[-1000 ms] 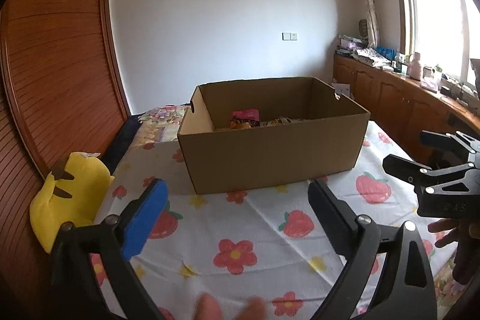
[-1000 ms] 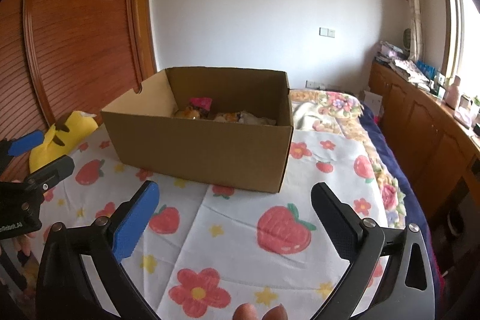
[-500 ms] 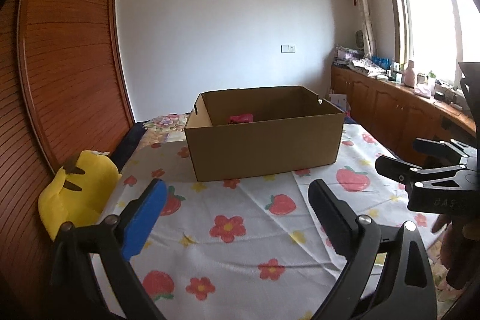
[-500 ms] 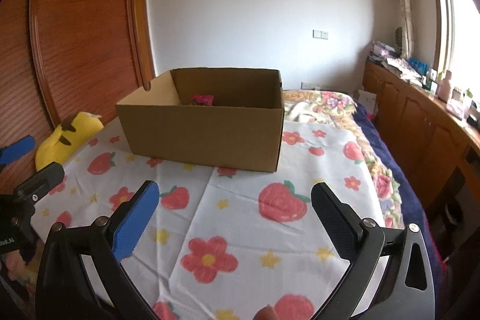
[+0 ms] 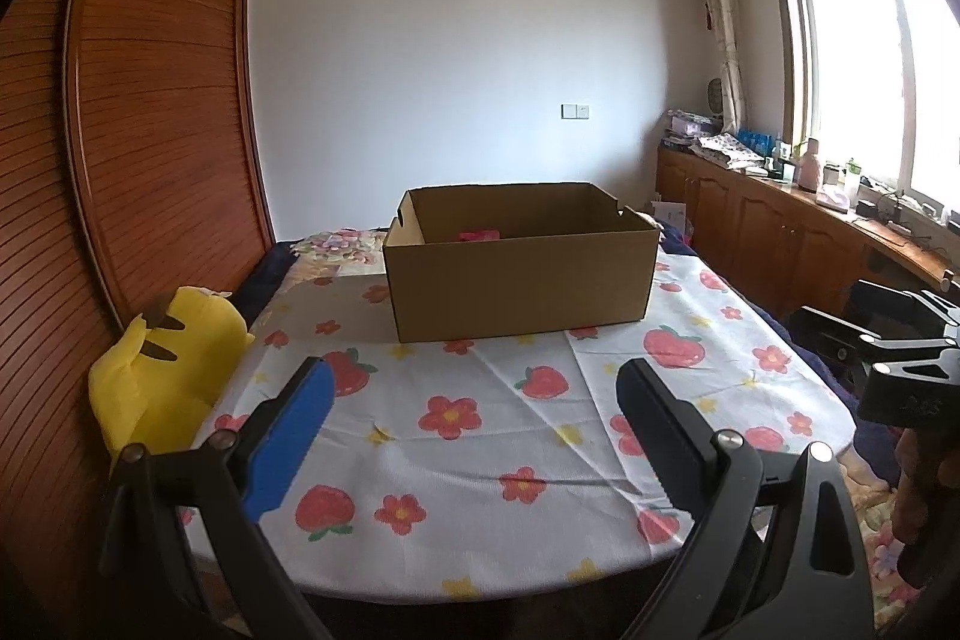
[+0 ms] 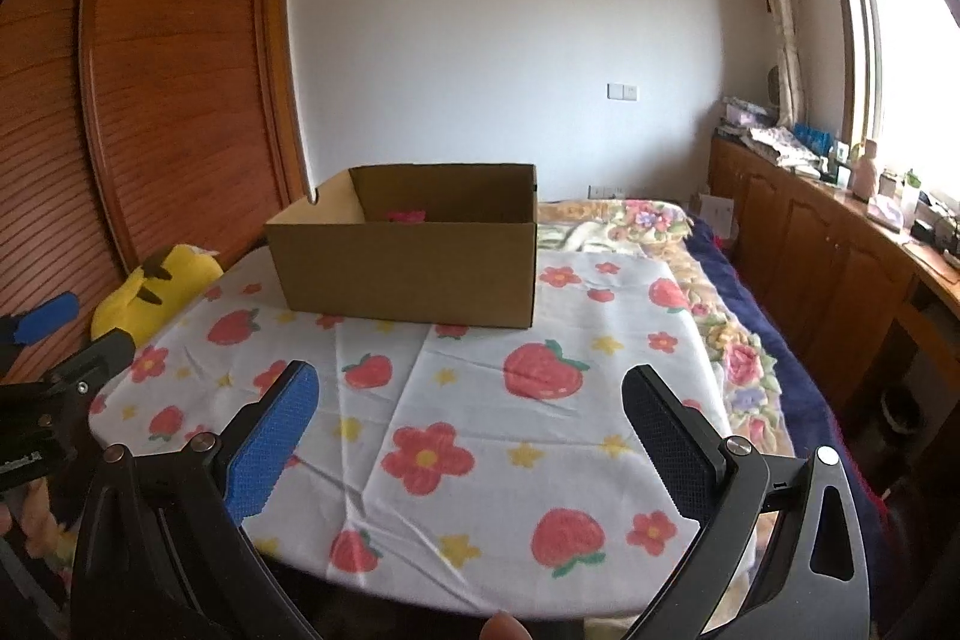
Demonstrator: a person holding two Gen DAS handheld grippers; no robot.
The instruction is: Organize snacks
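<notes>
A: What is shown from the left wrist?

B: The left gripper (image 5: 474,388) is held wide apart with nothing between its fingers. The cardboard box (image 5: 521,280) is seen farther off than a second ago, on the flowered tablecloth (image 5: 480,454). Of the snacks, only a pink packet (image 5: 479,235) is visible over the rim. A yellow plush toy (image 5: 159,370) lies at the table's left edge.

A: And from the right wrist?

B: The right gripper (image 6: 471,388) is likewise spread and empty, pulled back from the box (image 6: 408,268). The pink packet (image 6: 407,215) is glimpsed inside; earlier, more snacks were seen.
</notes>
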